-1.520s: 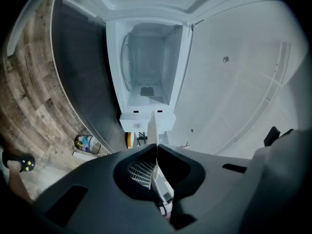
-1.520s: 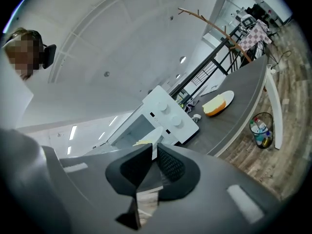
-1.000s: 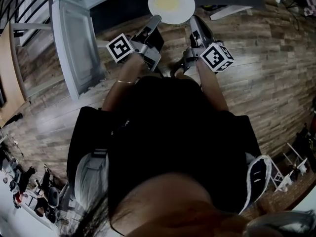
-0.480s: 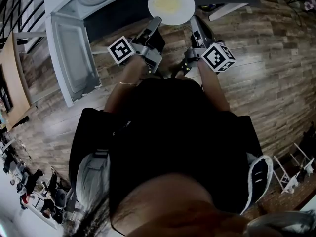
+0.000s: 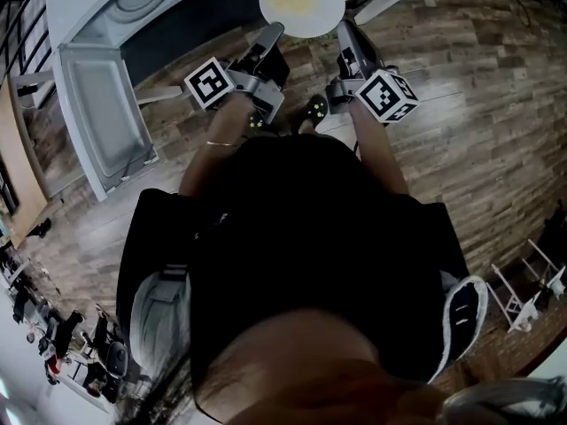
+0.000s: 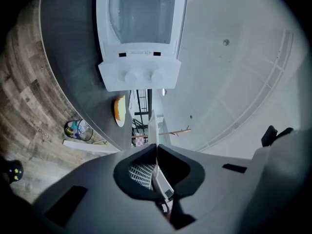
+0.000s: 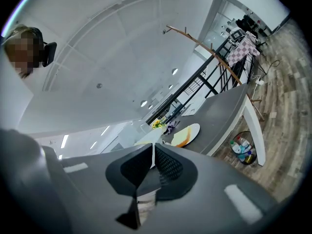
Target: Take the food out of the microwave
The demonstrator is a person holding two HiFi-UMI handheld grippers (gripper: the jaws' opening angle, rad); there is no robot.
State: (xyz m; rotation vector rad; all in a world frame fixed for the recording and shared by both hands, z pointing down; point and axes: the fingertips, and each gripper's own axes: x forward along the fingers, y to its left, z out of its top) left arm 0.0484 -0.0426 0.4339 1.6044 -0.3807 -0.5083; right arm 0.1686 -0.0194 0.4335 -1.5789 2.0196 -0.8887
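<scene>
A white plate [image 5: 301, 3] with pale yellow food on it hangs level between my two grippers, clear of the microwave. My left gripper [image 5: 273, 32] is shut on its left rim and my right gripper [image 5: 341, 29] on its right rim. In the left gripper view the plate's thin edge [image 6: 152, 128] runs up from between the shut jaws of the left gripper [image 6: 156, 147]. The right gripper [image 7: 153, 147] likewise clamps the plate's rim [image 7: 148, 145]. The white microwave [image 6: 141, 38] stands open and empty on the dark counter [image 6: 73, 67].
The microwave's door [image 5: 102, 118] swings out over the wooden floor at the left of the head view. A second plate with orange food [image 7: 185, 135] lies on the counter. A bin with bottles [image 6: 78, 129] stands on the floor under the counter's end.
Both grippers and the plate have drawn back from the microwave together. In the head view the open door and oven have slid toward the left edge. Both grips are unchanged.
</scene>
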